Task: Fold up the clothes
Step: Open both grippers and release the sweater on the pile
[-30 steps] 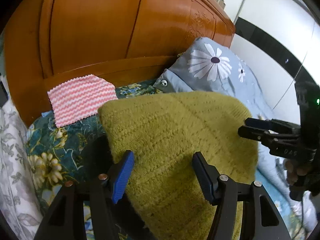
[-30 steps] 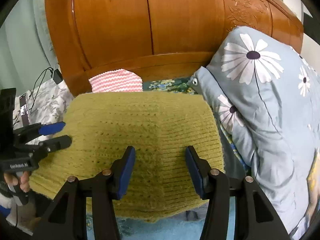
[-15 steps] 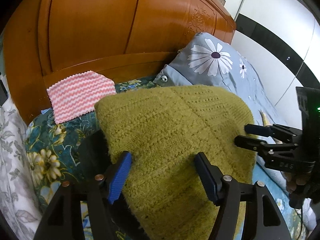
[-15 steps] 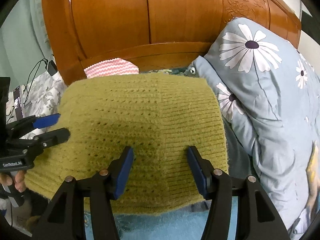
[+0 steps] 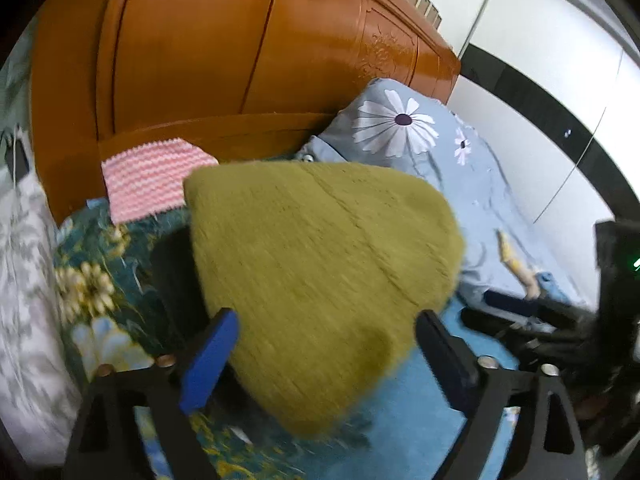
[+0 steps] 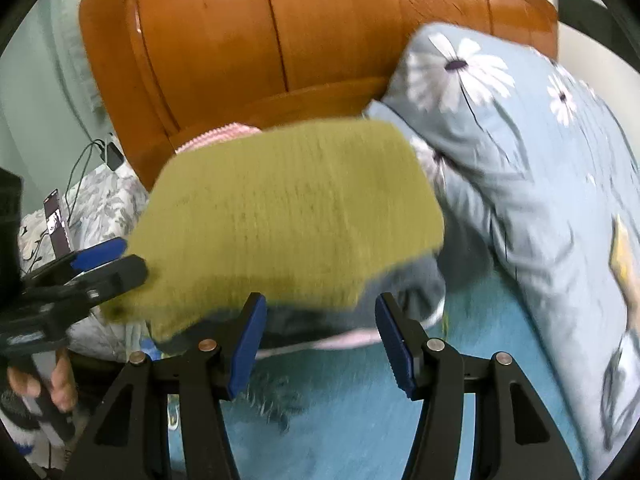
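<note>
Olive sweater (image 5: 320, 264) now freed; left tool (image 5: 324, 354) opening wider.

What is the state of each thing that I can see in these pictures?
Olive-green knitted sweater: folded, lying on the bed, not gripped.
Pink-and-white zigzag cloth: folded flat, against the wooden headboard.
Light-blue daisy-print pillow: leaning on the headboard.
Left tongs: opening, pads clear of the sweater.
Right tongs: open, nothing between them.
</note>
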